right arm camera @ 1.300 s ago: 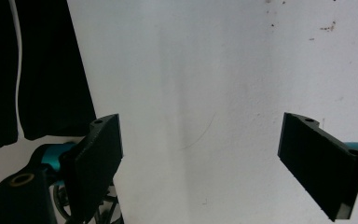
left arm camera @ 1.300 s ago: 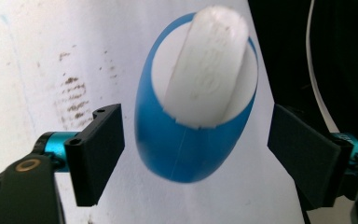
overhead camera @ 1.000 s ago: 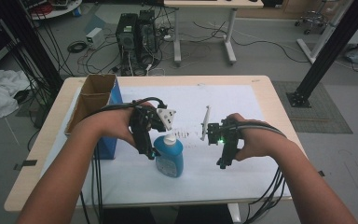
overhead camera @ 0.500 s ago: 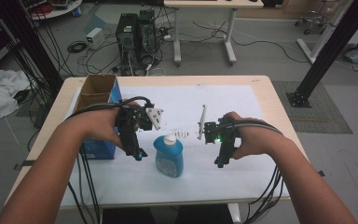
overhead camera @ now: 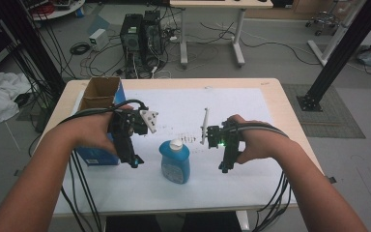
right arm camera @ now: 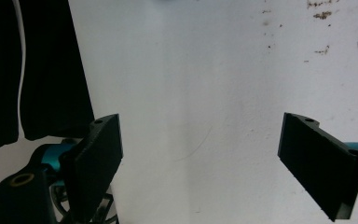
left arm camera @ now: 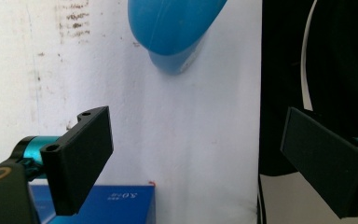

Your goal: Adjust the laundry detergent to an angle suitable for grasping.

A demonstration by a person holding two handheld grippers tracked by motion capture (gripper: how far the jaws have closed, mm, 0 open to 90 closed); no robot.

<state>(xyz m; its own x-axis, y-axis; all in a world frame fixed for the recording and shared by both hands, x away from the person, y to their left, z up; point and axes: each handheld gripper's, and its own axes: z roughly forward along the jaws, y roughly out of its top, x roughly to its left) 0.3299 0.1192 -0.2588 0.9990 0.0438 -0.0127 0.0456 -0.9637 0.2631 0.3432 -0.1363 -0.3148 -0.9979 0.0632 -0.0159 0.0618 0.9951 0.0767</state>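
While our left hand-held gripper (overhead camera: 134, 162) gapes empty, its jaws just opened, the blue bottle (overhead camera: 175, 162) stands capped just right of it on the tabletop (overhead camera: 270, 96). Earlier it clasped that bottle; now it sits apart, beside the open cardboard box (overhead camera: 99, 92). Our right hand-held gripper (overhead camera: 223, 166) gapes empty too.

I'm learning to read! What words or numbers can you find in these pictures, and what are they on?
Blue box: small white print, seen upside down in the left gripper view, too blurred to read for sure.
Blue box in the high view: a pale label patch, too small to read.
Blue bottle: no words can be made out.
White sheet: only dark smudges, no writing.
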